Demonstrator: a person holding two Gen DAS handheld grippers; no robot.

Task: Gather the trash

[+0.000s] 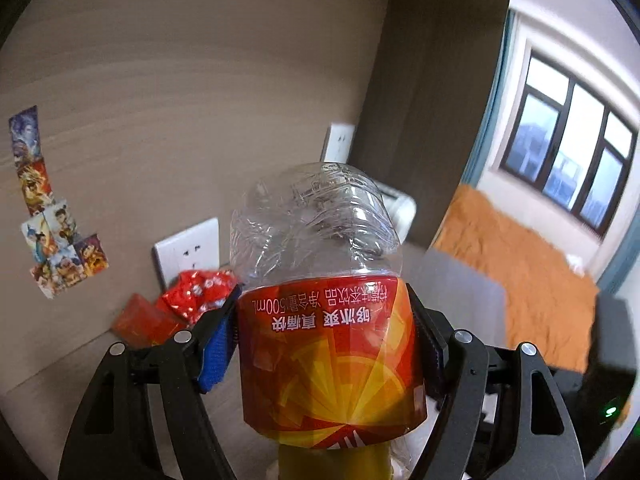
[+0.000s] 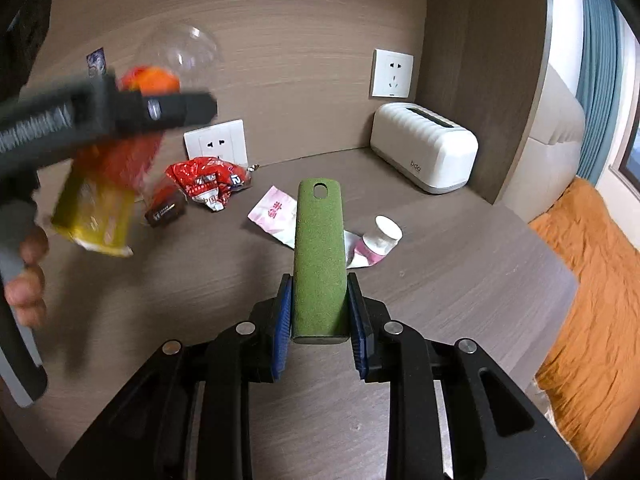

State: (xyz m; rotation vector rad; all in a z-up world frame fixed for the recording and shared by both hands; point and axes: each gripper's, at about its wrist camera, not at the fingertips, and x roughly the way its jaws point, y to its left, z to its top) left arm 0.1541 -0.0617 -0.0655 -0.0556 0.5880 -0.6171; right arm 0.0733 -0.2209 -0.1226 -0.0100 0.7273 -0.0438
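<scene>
My left gripper [image 1: 326, 326] is shut on an empty plastic bottle [image 1: 320, 264] with a red and orange label, its clear crumpled base pointing away from me and its yellow end near the camera. In the right wrist view that bottle [image 2: 104, 200] hangs blurred at the left, above the table, in the left gripper [image 2: 152, 108], with a hand [image 2: 24, 276] on the handle. My right gripper [image 2: 320, 320] is shut on a green felt-covered bar [image 2: 319, 256] with a hole near its far end. On the wooden table [image 2: 460, 280] lie a red crumpled wrapper [image 2: 206, 184], a pink-and-white packet [image 2: 274, 214] and a squeezed tube with a white cap [image 2: 378, 244].
A white ribbed box [image 2: 424, 146] stands at the back right under a wall socket [image 2: 392, 74]. A second socket [image 2: 216, 142] sits behind the red wrapper, with a small dark box [image 2: 166, 212] beside it. An orange bedspread [image 2: 592, 300] lies past the table's right edge. Stickers [image 1: 44, 216] are on the wall.
</scene>
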